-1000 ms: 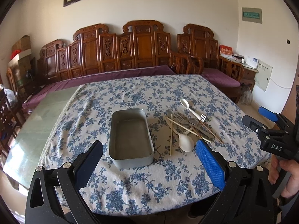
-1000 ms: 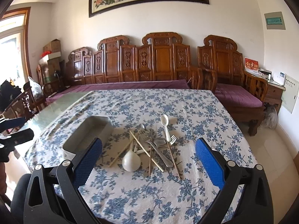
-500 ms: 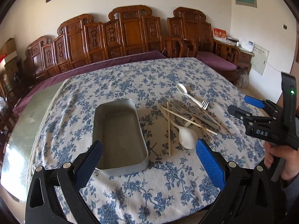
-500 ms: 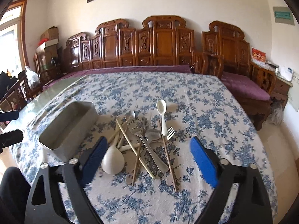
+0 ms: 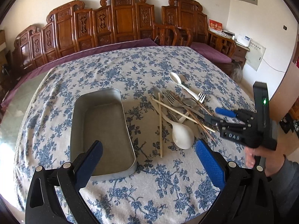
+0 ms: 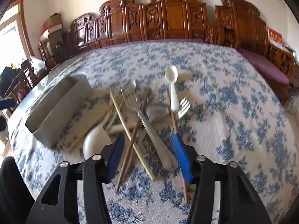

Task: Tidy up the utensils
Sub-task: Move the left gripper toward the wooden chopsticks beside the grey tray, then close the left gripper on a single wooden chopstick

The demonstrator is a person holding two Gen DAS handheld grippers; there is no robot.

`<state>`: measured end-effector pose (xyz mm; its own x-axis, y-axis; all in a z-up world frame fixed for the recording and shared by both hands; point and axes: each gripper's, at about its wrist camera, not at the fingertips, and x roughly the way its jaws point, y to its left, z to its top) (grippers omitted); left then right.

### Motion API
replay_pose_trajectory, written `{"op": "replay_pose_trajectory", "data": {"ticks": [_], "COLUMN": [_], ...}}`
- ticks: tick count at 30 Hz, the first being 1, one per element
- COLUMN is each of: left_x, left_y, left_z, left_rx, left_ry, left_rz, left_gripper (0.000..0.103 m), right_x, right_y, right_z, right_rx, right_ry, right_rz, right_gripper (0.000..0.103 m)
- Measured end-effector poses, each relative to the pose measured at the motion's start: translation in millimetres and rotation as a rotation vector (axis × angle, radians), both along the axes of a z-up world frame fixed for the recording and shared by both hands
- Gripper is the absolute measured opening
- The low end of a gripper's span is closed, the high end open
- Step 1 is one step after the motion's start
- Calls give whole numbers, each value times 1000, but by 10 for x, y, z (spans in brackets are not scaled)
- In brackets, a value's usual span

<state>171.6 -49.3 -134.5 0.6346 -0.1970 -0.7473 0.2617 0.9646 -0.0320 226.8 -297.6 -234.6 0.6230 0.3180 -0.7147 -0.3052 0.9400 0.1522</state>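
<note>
Now my right gripper [image 6: 148,155] has dropped from above the table to the near end of the utensil pile [image 5: 179,110] beside the metal tray [image 5: 101,130], its jaws narrowed but not pinching, straddling a metal fork [image 6: 149,125] and crossed chopsticks [image 6: 130,140]. My left gripper [image 5: 149,158] stays spread over the tray's near rim. First pick looks imminent; the tray holds nothing yet.

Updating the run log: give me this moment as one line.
phase: reaching | right gripper: open, low over metal fork and chopsticks | left gripper: open, hovering | rectangular metal tray: empty
</note>
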Motion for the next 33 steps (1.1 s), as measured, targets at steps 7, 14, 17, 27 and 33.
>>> {"op": "replay_pose_trajectory", "data": {"ticks": [7,14,17,27,33], "left_x": [116,167,186,311,384], "left_y": [-59,-115,-143,-300,-376], "left_z": [-105,-171,-196,-444,-576], "left_rx": [-28,-29,-22,18,39], "left_ry": [28,50,57,100,115], "left_rz": [4,7,4,-15,-26], "left_gripper": [79,62,59,40,35], "right_x": [-106,-159,-178,-306,-314], "right_y": [41,173,125,-185,-347], "right_z": [-16,-116,-63,386,574], "right_rx": [86,2,7,119,181], "right_ry": [47,92,92,-38,-107], "right_rz": [32,43,35,-19,-49], "right_gripper": [45,20,7,5,5]}}
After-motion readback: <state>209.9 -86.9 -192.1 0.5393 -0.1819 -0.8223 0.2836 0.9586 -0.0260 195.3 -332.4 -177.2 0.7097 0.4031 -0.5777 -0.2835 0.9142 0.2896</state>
